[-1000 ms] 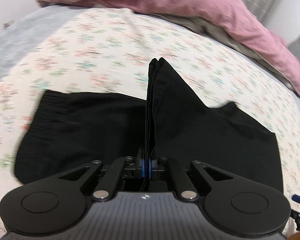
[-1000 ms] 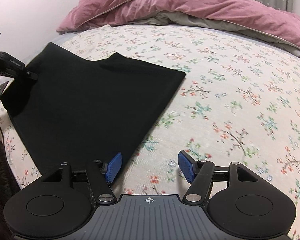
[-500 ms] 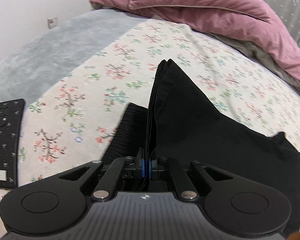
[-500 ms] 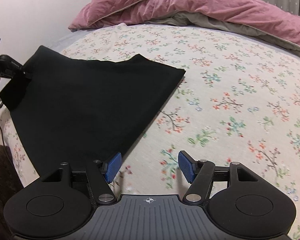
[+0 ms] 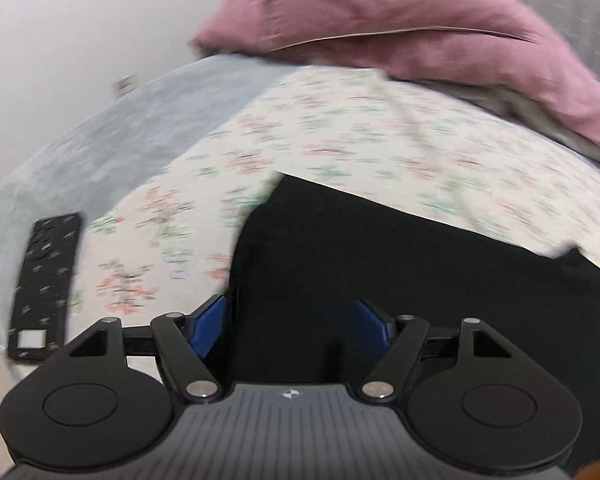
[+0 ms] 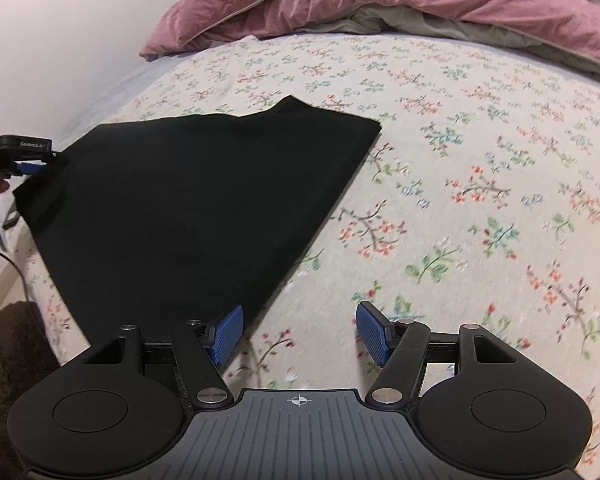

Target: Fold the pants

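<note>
Black pants lying folded flat on the floral bedsheet, near the bed's left edge. Left gripper open, blue pads spread above the cloth edge, holding nothing; right gripper open too, poised over bare sheet just beside the pants' near corner. For a neat result: check edges line up, smooth any ridge outward with a flat pad, avoid snagging the top layer, steer clear of the remote at the mattress edge when pulling away
</note>
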Demonstrator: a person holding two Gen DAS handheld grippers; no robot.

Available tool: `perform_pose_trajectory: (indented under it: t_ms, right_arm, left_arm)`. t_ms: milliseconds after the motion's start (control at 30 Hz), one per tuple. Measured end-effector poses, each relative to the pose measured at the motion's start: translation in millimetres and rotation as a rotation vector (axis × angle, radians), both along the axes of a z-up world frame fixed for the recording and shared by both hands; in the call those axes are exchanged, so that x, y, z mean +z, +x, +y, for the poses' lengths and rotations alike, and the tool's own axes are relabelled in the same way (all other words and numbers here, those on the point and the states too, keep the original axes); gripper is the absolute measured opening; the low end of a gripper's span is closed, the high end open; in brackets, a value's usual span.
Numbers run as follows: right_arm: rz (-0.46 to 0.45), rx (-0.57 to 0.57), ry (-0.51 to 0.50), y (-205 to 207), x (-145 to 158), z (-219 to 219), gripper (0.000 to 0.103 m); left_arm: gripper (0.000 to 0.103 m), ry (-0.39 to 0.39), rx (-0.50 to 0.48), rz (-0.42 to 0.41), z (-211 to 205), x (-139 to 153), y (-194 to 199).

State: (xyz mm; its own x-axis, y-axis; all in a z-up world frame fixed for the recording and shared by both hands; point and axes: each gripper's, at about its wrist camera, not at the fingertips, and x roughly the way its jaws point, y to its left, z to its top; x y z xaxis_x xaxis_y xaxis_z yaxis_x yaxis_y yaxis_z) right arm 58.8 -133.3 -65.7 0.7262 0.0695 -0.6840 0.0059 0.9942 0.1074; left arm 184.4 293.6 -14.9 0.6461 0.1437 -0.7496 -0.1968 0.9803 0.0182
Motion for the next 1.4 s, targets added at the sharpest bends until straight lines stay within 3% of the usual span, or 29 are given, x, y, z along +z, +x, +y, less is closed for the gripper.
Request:
perform_pose_trajectory:
  t_ms: [100, 267, 333, 433, 533, 633, 933, 1000, 1233, 1267, 1333, 1400]
  right_arm:
    - [0.005, -0.008, 0.032, 0, -1, 1, 0.063]
    - [-0.053, -0.004, 0.006, 3, 9, 11, 0.059]
    - [-0.077, 0.001, -0.026, 8, 14, 18, 0.038]
    - [-0.081, 0.037, 0.016, 20, 13, 23, 0.027]
    - [-0.043, 0.047, 0.015, 25, 3, 29, 0.025]
    - [-0.015, 0.08, -0.052, 11, -8, 40, 0.025]
    - [0.068, 0.133, -0.088, -47, -20, 46, 0.026]
    - [0.069, 0.11, -0.027, -48, -14, 38, 0.031]
    - [0.09, 0.047, 0.26, -29, -17, 8, 0.031]
    - [0.101, 0.041, 0.299, -27, -20, 5, 0.034]
    - [0.114, 0.04, 0.378, -23, -27, 0, 0.048]
    - [0.109, 0.033, 0.446, -20, -32, -4, 0.05]
  left_arm:
    - [0.081, -0.007, -0.105, 0.006, -25, 0, -13]
    - [0.081, -0.1, -0.215, -0.002, -59, -3, -32]
    - [0.081, -0.139, -0.248, 0.0, -73, -6, -37]
    - [0.081, -0.163, -0.31, 0.011, -98, -16, -42]
    - [0.081, -0.126, -0.386, 0.047, -123, -29, -49]
    - [0.081, -0.099, -0.441, 0.07, -134, -40, -55]
    - [0.082, -0.118, -0.49, 0.095, -139, -50, -66]
    - [0.082, -0.117, -0.51, 0.09, -140, -49, -68]
    - [0.087, -0.139, -0.617, 0.064, -152, -47, -80]
    - [0.088, -0.139, -0.641, 0.059, -153, -48, -82]
    - [0.088, -0.138, -0.679, 0.059, -156, -51, -83]
    - [0.088, -0.137, -0.71, 0.061, -159, -54, -86]
